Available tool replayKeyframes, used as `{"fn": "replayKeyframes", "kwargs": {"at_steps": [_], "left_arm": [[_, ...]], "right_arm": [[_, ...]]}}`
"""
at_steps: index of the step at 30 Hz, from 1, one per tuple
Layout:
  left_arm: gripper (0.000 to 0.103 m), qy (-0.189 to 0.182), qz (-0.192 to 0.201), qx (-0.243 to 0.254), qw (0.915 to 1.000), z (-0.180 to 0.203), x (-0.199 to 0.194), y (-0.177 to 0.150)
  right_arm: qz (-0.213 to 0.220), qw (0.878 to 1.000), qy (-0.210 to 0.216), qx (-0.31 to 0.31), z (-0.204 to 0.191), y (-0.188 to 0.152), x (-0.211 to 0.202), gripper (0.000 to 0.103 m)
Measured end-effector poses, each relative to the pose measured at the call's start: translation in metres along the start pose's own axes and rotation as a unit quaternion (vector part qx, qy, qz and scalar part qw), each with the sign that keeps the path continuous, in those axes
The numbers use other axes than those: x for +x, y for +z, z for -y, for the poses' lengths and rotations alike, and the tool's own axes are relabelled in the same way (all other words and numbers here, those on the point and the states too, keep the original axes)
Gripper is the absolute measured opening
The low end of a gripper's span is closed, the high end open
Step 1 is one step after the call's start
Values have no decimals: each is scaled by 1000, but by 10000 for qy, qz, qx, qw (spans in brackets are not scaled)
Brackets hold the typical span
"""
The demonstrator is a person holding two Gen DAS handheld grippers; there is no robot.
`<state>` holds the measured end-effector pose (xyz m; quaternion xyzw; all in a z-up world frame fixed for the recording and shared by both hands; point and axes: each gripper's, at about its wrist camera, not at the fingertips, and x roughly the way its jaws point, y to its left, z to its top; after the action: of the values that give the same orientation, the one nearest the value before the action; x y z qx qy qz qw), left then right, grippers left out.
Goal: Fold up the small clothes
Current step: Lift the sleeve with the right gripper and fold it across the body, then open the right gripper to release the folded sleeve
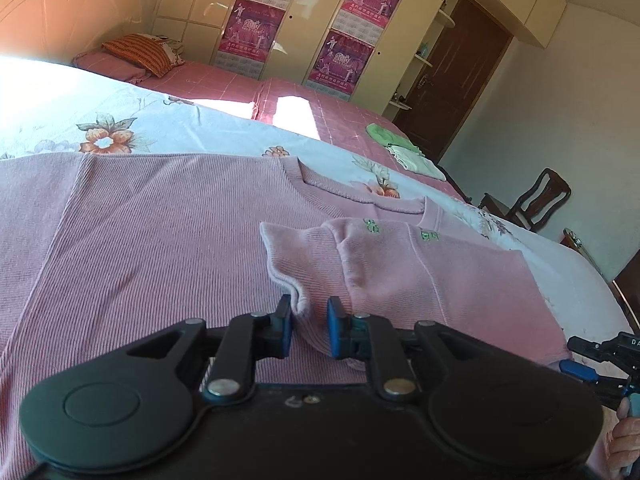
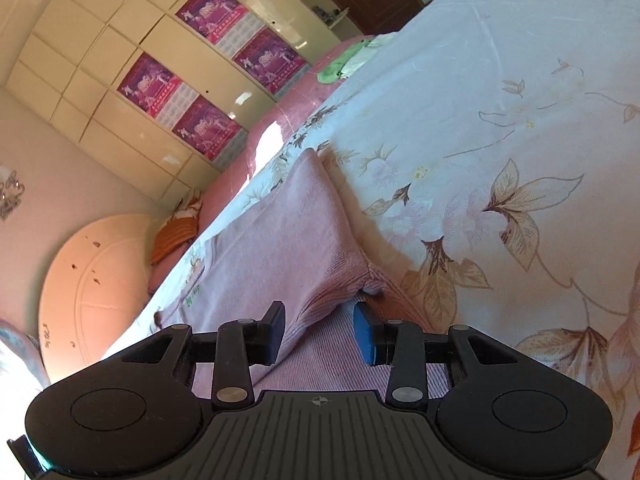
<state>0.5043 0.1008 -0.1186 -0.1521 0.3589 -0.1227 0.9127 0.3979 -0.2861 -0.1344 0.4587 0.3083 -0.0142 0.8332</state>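
A pink ribbed sweater (image 1: 140,240) lies flat on the floral bedsheet (image 1: 60,112). Its right sleeve (image 1: 400,264) is folded across the body, cuff toward the middle. My left gripper (image 1: 309,314) is open, its jaws on either side of the sleeve cuff (image 1: 298,300) without pinching it. In the right wrist view the sweater (image 2: 280,232) runs away from me. My right gripper (image 2: 320,326) is open, hovering over the sweater's edge near the folded cuff (image 2: 370,280). The right gripper also shows at the lower right of the left wrist view (image 1: 588,364).
Folded green clothes (image 1: 396,144) lie on the pink bed cover (image 1: 320,116) beyond the sheet. A striped pillow (image 1: 140,52) sits near the headboard. A wardrobe with posters (image 1: 352,28), a door and a wooden chair (image 1: 532,200) stand beyond the bed.
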Motion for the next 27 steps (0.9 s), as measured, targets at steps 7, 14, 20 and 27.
{"fn": "replayKeyframes", "kwargs": {"at_steps": [7, 14, 20, 27], "left_arm": [[6, 21, 368, 266, 9990, 5, -17, -4], [49, 654, 298, 22, 9974, -10, -22, -11], [55, 318, 564, 885, 9940, 34, -9, 12], [55, 384, 212, 909, 9949, 42, 49, 12]], "right_arm": [[68, 9976, -384, -580, -6, 7, -3, 4], [-70, 9935, -540, -997, -11, 0, -21, 14], [386, 9670, -551, -2456, -59, -2, -7, 40], [-139, 9485, -817, -3059, -73, 1, 67, 14]]}}
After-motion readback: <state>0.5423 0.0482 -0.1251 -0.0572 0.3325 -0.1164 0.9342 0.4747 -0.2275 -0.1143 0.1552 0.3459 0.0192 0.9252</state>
